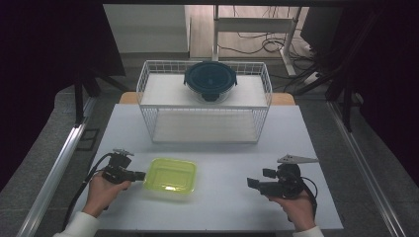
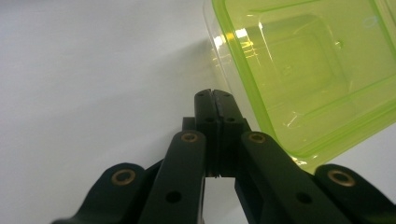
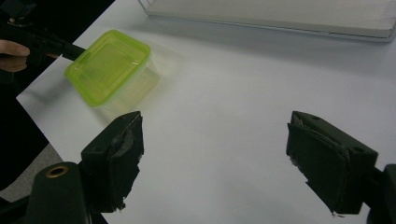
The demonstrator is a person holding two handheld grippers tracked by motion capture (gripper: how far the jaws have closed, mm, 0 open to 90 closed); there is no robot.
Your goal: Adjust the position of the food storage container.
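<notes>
Closed jaws beside the green-lidded container

Our left gripper (image 1: 139, 175), jaws pressed together on nothing, touches the yellow-green lidded container (image 1: 171, 175); our right gripper (image 3: 212, 163) hangs wide, well apart.

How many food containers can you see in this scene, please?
2. The green-lidded container sits on the table near the left gripper. The round dark-lidded container rests on the upper level of the wire rack at the table's far side.

The left gripper (image 1: 141, 175) lies level in the person's left hand (image 1: 103, 190), jaws pressed fully together and pointing right. The right gripper (image 1: 253, 183), held in the right hand (image 1: 296, 207), points left with jaws spread wide.
</notes>
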